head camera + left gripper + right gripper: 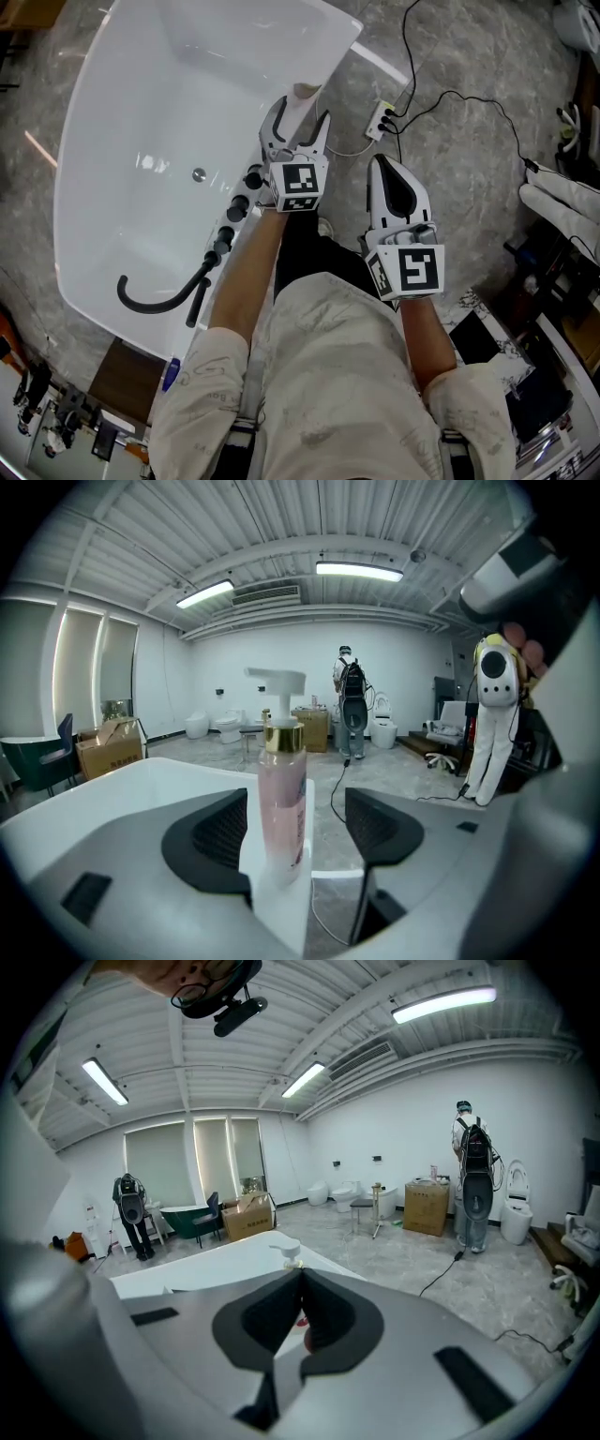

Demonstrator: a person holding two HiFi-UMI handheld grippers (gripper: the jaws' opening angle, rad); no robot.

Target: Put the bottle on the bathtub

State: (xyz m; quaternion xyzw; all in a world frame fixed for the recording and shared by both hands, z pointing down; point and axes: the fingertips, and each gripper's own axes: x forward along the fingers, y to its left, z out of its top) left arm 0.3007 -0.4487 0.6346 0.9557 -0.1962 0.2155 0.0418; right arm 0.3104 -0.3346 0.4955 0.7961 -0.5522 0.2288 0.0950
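A pink bottle (281, 803) with a gold collar and white pump stands upright on the narrow rim of the white bathtub (141, 112). My left gripper (295, 832) is open around it, one jaw on each side and a small gap to each. From the head view, the left gripper (295, 117) sits at the tub's near-right rim, with the bottle's pump top (305, 94) showing between its fingers. My right gripper (398, 192) hangs shut over the floor beside the tub, holding nothing. The right gripper view shows the pump (284, 1246) just beyond the closed jaws.
Black tap knobs (236, 204) and a black hand-shower hose (159, 295) line the tub rim nearer me. A power strip (380, 117) with cables lies on the stone floor to the right. People stand far off in the showroom (350, 705).
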